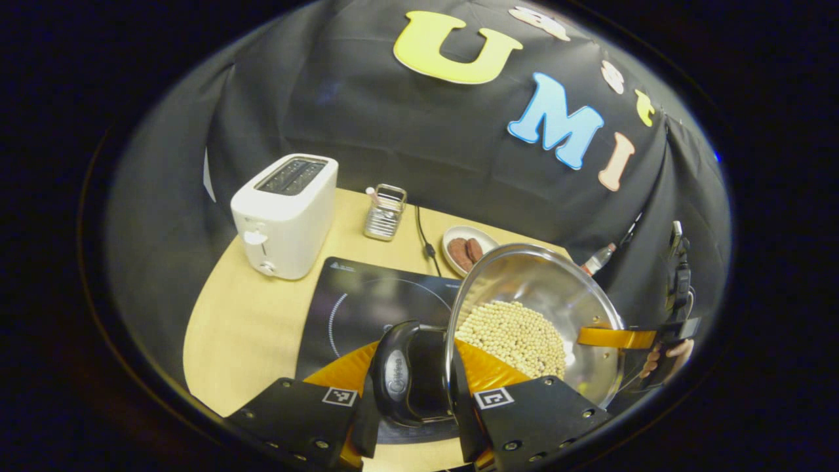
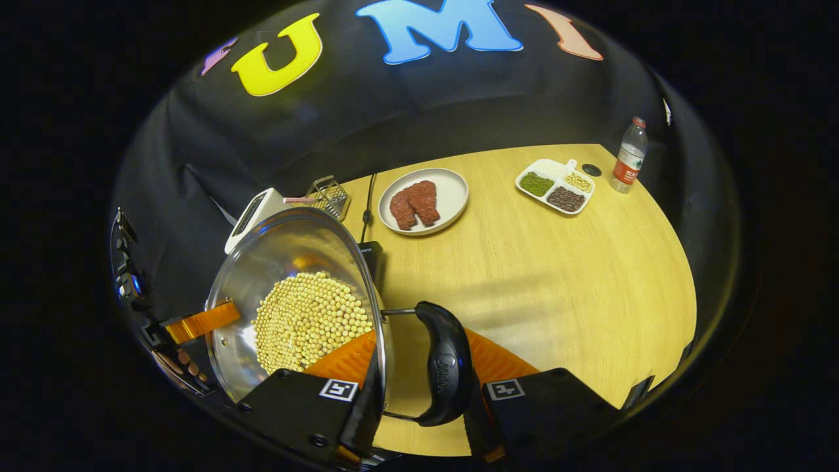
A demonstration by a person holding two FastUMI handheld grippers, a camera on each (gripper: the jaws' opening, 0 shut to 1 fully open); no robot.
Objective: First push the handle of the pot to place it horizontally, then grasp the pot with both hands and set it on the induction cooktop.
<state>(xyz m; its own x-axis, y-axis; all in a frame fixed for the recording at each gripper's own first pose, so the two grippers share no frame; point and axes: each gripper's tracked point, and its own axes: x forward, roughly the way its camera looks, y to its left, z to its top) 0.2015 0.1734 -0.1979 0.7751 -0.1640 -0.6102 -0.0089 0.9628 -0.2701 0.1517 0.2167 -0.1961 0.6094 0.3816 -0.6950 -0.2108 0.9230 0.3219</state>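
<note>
A steel pot (image 1: 550,282) holding soybeans (image 1: 514,334) has a black handle on each side. In the left gripper view my left gripper (image 1: 413,400) is shut on the near handle (image 1: 400,373), with the black induction cooktop (image 1: 354,295) just beyond and under it. The right gripper's finger (image 1: 619,337) and a hand (image 1: 662,357) show at the pot's far rim. In the right gripper view my right gripper (image 2: 419,393) is shut on the other handle (image 2: 446,367). There the pot (image 2: 282,249) sits to the left with the left gripper's finger (image 2: 200,321) on its far side.
A white toaster (image 1: 285,213) and a wire basket (image 1: 385,213) stand behind the cooktop, with a cable (image 1: 425,239) beside them. A plate of meat (image 2: 424,200), a divided tray of beans (image 2: 556,185) and a bottle (image 2: 628,157) sit on the wooden table (image 2: 557,282).
</note>
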